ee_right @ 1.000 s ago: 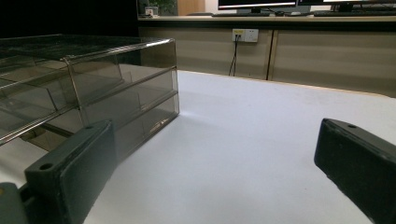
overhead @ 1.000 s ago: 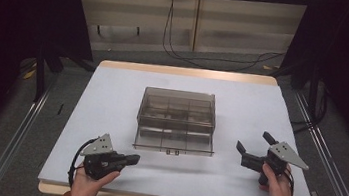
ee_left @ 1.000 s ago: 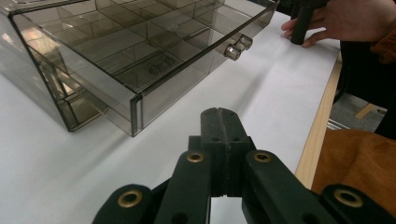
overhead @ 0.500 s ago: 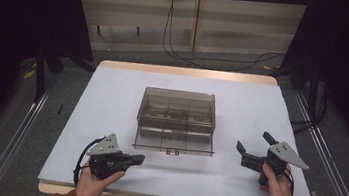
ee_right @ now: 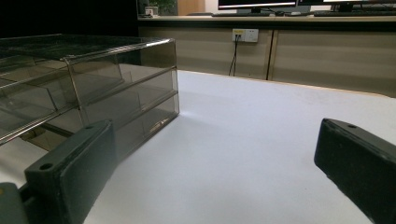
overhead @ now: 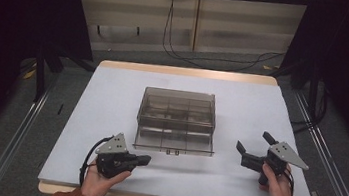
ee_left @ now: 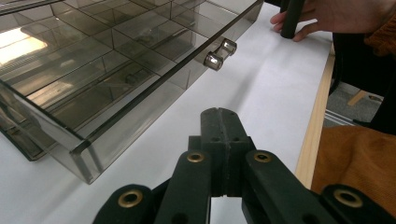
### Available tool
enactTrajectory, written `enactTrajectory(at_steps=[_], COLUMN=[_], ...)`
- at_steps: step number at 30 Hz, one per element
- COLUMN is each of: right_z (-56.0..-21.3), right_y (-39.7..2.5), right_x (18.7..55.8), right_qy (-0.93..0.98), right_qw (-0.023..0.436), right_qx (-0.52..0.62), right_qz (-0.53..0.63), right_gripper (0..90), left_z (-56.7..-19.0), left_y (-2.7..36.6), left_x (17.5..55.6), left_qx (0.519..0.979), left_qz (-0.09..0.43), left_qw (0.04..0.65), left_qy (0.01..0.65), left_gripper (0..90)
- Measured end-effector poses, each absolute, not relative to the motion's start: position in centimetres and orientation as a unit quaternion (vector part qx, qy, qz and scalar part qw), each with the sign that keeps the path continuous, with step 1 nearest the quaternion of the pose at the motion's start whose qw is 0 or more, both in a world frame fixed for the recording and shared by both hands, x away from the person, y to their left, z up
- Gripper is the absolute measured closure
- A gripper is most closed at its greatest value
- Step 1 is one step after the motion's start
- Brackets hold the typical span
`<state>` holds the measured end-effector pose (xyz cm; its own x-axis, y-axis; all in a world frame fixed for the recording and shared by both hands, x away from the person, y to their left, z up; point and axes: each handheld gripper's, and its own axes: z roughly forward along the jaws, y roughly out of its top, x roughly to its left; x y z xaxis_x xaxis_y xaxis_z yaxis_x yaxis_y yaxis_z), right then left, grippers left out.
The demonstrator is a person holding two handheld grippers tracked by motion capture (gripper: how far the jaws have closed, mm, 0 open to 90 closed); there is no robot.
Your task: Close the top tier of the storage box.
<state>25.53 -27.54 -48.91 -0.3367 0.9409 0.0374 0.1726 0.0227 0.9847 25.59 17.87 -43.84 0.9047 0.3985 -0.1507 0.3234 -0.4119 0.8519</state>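
Drawer box (overhead: 176, 121) on white table (overhead: 112, 95) — dim room.

No legible text, label, brand, number or sign appears on the smoky drawer box (overhead: 176, 121), on the white tabletop (overhead: 111, 100), or on either hand-held gripper; the wall socket (ee_right: 244, 35) is unmarked
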Motion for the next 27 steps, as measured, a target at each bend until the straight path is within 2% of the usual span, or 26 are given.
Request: enactTrajectory(at_steps=[27], right_z=[-48.9], right_y=[-27.4], right_x=[25.5], right_qy=[0.617], right_qw=[0.361], right_qx=[0.451], right_qz=[0.535], right_gripper=[0.0], left_z=[-43.5], left_y=[14.9], left_x=[26.4], left_qx=[0.847], left_qz=[0.031], left_qw=[0.493], left_qy=[0.195], left_gripper=[90.0])
